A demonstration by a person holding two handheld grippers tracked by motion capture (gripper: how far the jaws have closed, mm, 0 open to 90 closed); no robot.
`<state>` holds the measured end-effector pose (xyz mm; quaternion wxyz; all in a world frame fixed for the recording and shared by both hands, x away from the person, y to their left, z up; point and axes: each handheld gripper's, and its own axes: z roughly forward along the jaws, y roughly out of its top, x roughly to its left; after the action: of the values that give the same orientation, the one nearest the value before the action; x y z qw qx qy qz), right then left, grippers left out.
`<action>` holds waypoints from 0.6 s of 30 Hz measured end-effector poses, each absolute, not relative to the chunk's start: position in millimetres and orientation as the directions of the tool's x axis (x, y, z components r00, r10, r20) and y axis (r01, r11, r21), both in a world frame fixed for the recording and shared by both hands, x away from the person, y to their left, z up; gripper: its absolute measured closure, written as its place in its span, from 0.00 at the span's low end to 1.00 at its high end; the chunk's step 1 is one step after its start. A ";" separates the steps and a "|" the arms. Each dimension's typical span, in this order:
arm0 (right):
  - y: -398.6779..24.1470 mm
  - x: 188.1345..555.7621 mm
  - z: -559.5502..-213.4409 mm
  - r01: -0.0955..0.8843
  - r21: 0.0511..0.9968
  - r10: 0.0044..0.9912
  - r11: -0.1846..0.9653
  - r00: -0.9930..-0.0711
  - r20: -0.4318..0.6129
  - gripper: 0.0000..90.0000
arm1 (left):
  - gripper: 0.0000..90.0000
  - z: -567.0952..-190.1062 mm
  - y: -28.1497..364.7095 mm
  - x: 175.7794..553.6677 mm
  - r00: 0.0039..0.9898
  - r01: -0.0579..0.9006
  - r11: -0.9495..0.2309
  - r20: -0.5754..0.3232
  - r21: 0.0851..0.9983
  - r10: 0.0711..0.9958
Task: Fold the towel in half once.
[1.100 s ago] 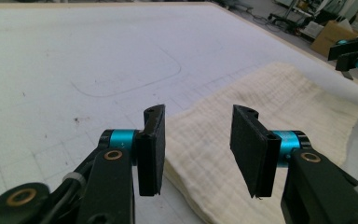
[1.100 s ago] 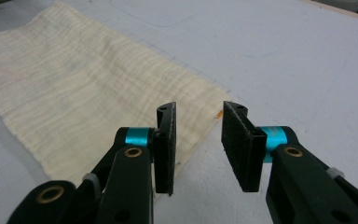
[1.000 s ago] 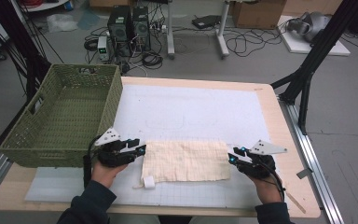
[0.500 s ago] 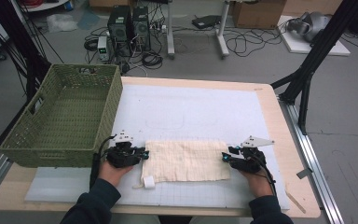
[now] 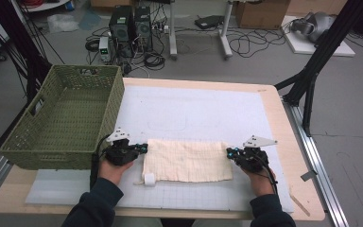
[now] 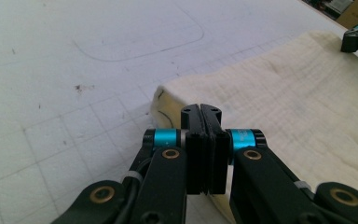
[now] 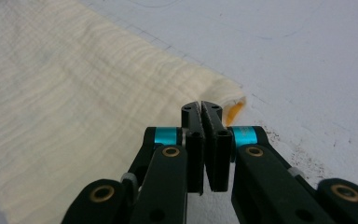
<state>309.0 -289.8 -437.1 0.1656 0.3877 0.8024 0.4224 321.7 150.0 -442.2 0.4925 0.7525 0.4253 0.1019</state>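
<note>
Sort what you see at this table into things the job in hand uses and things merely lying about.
In use:
- cream cloth
- left gripper, shut on the cloth's left edge
- right gripper, shut on its right edge

Lying about:
- green basket
- computer towers
- floor cables

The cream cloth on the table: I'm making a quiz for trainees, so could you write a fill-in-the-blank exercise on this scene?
1. The cream cloth lies flat on the white ____ that covers the table.
2. The left gripper and the right gripper sit at opposite short ____ of the cloth.
3. The green basket stands on the ____ side of the table in the high view.
4. In its own view, the left gripper's jaws are ____.

Missing words: mat; ends; left; shut
</note>
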 end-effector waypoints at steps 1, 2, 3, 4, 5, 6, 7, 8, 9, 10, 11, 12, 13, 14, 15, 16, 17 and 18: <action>-289.7 309.2 -436.9 0.483 0.805 0.765 0.345 -0.642 0.057 0.98 | 0.98 -442.4 150.9 322.7 0.616 0.538 -0.150 -0.266 0.829 0.741; -289.6 309.3 -436.7 0.482 0.805 0.767 0.346 -0.640 0.054 0.98 | 0.98 -442.5 151.0 323.2 0.611 0.538 -0.142 -0.268 0.831 0.744; -289.8 310.1 -436.8 0.483 0.805 0.769 0.345 -0.637 0.052 0.98 | 0.98 -442.9 150.4 323.7 0.608 0.537 -0.141 -0.265 0.832 0.748; -289.5 310.6 -437.1 0.484 0.804 0.773 0.346 -0.633 0.048 0.98 | 0.98 -443.8 149.5 324.3 0.607 0.540 -0.143 -0.266 0.830 0.749; -289.3 311.7 -437.7 0.483 0.802 0.776 0.353 -0.629 0.037 0.98 | 0.98 -444.8 148.5 324.8 0.607 0.542 -0.154 -0.258 0.826 0.751; -289.1 312.8 -438.5 0.486 0.799 0.779 0.355 -0.627 0.035 0.98 | 0.98 -445.6 147.4 325.1 0.609 0.546 -0.161 -0.258 0.822 0.750; -288.9 313.4 -439.1 0.490 0.795 0.782 0.359 -0.622 0.030 0.98 | 0.98 -446.3 146.4 325.3 0.610 0.550 -0.167 -0.258 0.818 0.749; -288.9 314.1 -439.8 0.491 0.791 0.785 0.365 -0.619 0.021 0.98 | 0.98 -446.7 145.6 325.3 0.610 0.550 -0.174 -0.251 0.817 0.752; -289.1 314.6 -440.5 0.494 0.789 0.787 0.365 -0.616 0.022 0.98 | 0.98 -446.7 144.7 325.1 0.604 0.542 -0.179 -0.233 0.821 0.762; -288.9 314.9 -441.1 0.501 0.784 0.789 0.367 -0.614 0.023 0.98 | 0.97 -446.6 144.8 325.1 0.599 0.535 -0.186 -0.215 0.824 0.771; -288.3 314.8 -441.4 0.501 0.779 0.790 0.376 -0.613 0.013 0.98 | 0.95 -446.2 145.6 325.1 0.589 0.529 -0.187 -0.200 0.828 0.783; -287.7 314.4 -441.7 0.500 0.776 0.792 0.386 -0.611 -0.001 0.98 | 0.87 -445.8 147.0 325.6 0.574 0.534 -0.162 -0.215 0.830 0.790; -287.6 314.0 -441.6 0.502 0.772 0.794 0.390 -0.608 -0.005 0.96 | 0.82 -444.9 149.1 325.6 0.566 0.535 -0.140 -0.231 0.833 0.791; -287.3 313.2 -441.0 0.504 0.770 0.798 0.392 -0.603 -0.012 0.93 | 0.75 -443.2 150.9 325.0 0.561 0.532 -0.126 -0.237 0.837 0.793; -287.5 312.5 -440.0 0.496 0.772 0.801 0.396 -0.598 -0.027 0.90 | 0.70 -441.0 152.1 323.8 0.567 0.519 -0.109 -0.246 0.848 0.786; -288.6 312.0 -437.7 0.490 0.781 0.805 0.386 -0.593 -0.025 0.85 | 0.65 -440.0 152.1 323.4 0.570 0.507 -0.101 -0.245 0.856 0.784; -289.1 311.9 -435.8 0.487 0.790 0.809 0.373 -0.587 -0.019 0.82 | 0.60 -438.7 151.2 323.2 0.575 0.491 -0.096 -0.239 0.866 0.782; -289.8 312.1 -432.7 0.480 0.799 0.811 0.362 -0.584 -0.017 0.80 | 0.56 -436.8 150.1 324.8 0.593 0.481 -0.117 -0.224 0.869 0.774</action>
<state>312.1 -289.8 -432.7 0.2104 0.4045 0.7980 0.3940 324.8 150.1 -436.8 0.5083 0.7335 0.4277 0.1438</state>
